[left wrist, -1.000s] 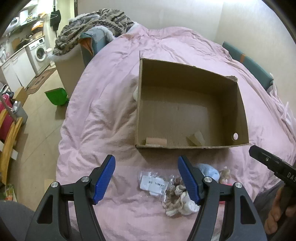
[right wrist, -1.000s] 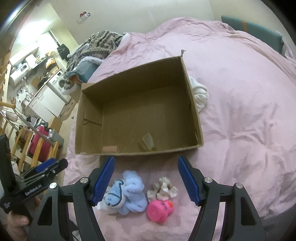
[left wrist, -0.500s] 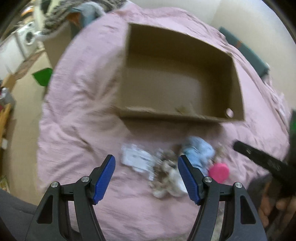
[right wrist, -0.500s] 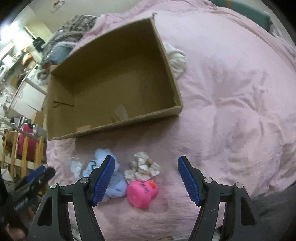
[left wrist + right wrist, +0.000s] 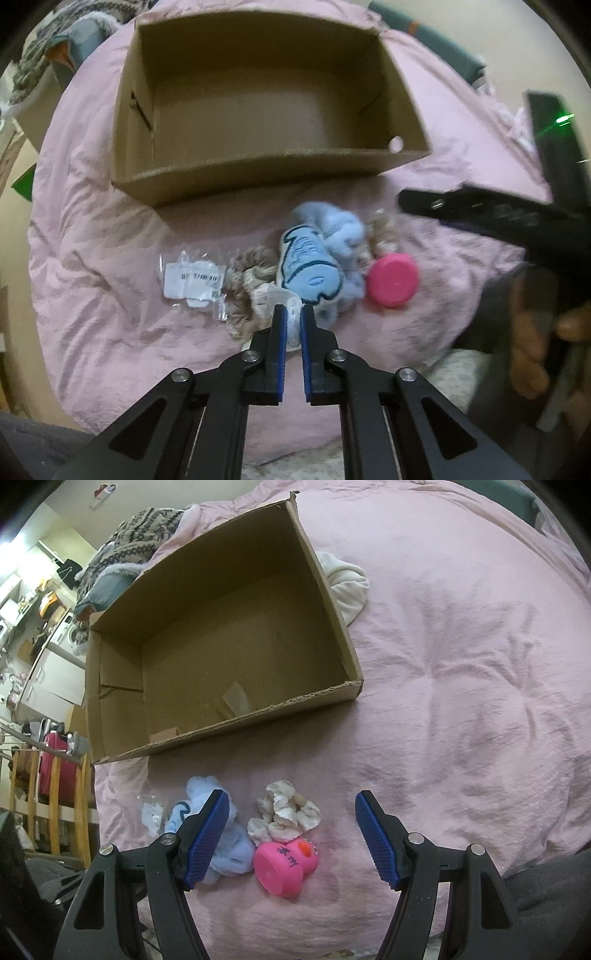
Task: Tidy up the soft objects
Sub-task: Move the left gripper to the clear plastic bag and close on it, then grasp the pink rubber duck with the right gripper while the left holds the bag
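Pinching a scrap of white fabric at the near edge of the pile, the left tongs (image 5: 292, 321) are seen nearly closed, their blue pads pressed on a pale, soft piece that cannot be identified for certain through the blur. The right tongs (image 5: 291, 834) are held wide open and empty above the pink rubber duck (image 5: 286, 864) and the cream scrunchie (image 5: 284, 818), touching neither.

The soft things are gathered on the pink bedspread (image 5: 461, 701), just in front of the cardboard box (image 5: 258, 173): a blue plush toy (image 5: 314, 266) in the middle, a beige scrunchie (image 5: 247, 280) on its left, a clear labelled packet (image 5: 192, 282) beyond that.

The grip is judged shallow, at the fabric's margin only. A slow, straight lift is advised, so that the piece is drawn free without the plush toy or the scrunchie, which lie against it, being dragged along.

The box is shown open-topped and almost bare, only scraps lying on its floor. Its torn near wall stands between the pile and the inside, and it has to be cleared before anything is lowered. Open bedspread is left to the right of the box, where a white cloth (image 5: 347, 587) is tucked against the far side wall. Room between the two tongs is judged tight.
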`<state>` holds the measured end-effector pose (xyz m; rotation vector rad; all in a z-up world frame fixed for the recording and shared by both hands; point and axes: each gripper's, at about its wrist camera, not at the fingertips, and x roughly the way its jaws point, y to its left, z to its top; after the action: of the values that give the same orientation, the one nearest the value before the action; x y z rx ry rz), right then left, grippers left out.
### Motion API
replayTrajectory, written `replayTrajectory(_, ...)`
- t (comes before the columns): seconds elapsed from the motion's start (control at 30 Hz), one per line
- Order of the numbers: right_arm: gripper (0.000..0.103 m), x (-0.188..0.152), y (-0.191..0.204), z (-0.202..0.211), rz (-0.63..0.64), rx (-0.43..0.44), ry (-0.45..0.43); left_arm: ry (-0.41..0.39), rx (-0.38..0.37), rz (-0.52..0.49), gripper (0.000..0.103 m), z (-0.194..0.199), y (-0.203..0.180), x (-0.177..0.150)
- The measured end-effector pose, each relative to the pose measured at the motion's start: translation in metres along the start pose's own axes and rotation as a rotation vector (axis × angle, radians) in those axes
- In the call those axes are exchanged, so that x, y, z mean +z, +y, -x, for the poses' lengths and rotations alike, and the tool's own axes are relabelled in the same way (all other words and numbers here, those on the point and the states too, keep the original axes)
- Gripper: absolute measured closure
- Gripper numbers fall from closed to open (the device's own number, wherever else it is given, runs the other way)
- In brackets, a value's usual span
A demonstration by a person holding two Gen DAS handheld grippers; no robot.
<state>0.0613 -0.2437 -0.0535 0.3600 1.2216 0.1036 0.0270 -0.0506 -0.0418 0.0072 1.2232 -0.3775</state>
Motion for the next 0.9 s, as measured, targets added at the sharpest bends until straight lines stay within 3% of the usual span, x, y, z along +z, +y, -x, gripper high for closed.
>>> replayTrajectory(0.23,0.028,0.0,-0.005,-0.002,-0.023,0.011,0.013,-0.136,-0.1,0.088,0.097,0.047,0.026,0.007)
replayTrajectory(0.37,0.028,-0.001,-0.009,-0.001,-0.036,0.036,0.027,-0.191,-0.046,0.19,0.097,0.058,0.053,0.014)
replayTrajectory(0.57,0.028,-0.01,-0.017,-0.012,-0.078,0.111,0.136,-0.143,0.046,0.305,0.097,0.044,0.081,0.011)
replayTrajectory(0.73,0.029,-0.023,-0.013,-0.032,-0.073,0.118,0.256,-0.13,0.074,0.294,0.097,0.035,0.078,0.01)
replayTrajectory(0.9,0.03,-0.026,-0.001,-0.041,-0.014,0.081,0.269,-0.124,0.088,0.276,0.097,0.029,0.073,0.01)
